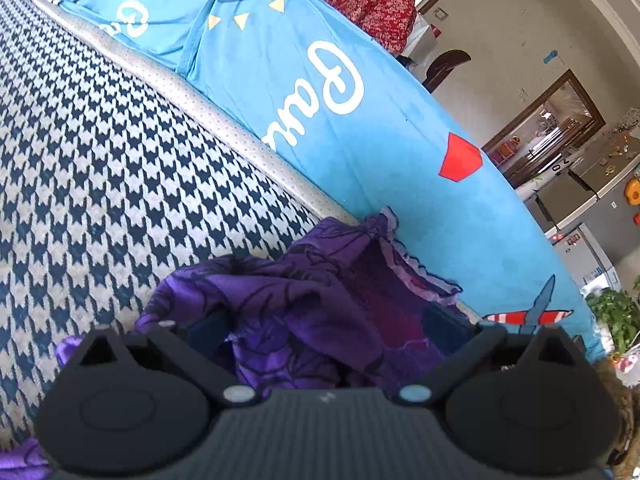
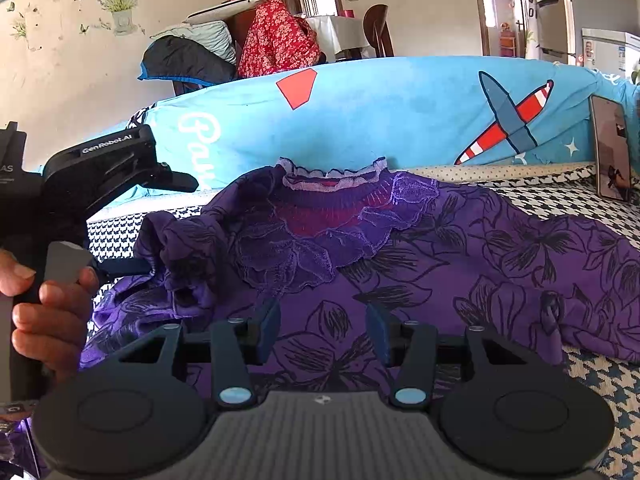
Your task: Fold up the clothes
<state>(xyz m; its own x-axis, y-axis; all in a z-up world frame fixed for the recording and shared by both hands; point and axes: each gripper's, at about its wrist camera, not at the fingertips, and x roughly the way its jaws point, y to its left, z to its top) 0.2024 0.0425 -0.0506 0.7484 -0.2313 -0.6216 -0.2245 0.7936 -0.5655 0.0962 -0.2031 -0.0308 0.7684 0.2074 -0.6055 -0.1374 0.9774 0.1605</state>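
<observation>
The right gripper (image 2: 323, 326) hovers with its jaws apart over the purple floral blouse (image 2: 400, 280), nothing between its fingers. The blouse lies spread on the houndstooth cover (image 2: 600, 392), its frilled collar (image 2: 332, 178) toward the blue cushions (image 2: 380, 120); bare cover shows at the right of its hem. The left gripper (image 1: 326, 320) stands wide open around bunched cloth at the blouse's shoulder (image 1: 280, 292), near the grey piping edge (image 1: 224, 120). A phone (image 2: 612, 148) leans against the cushion.
</observation>
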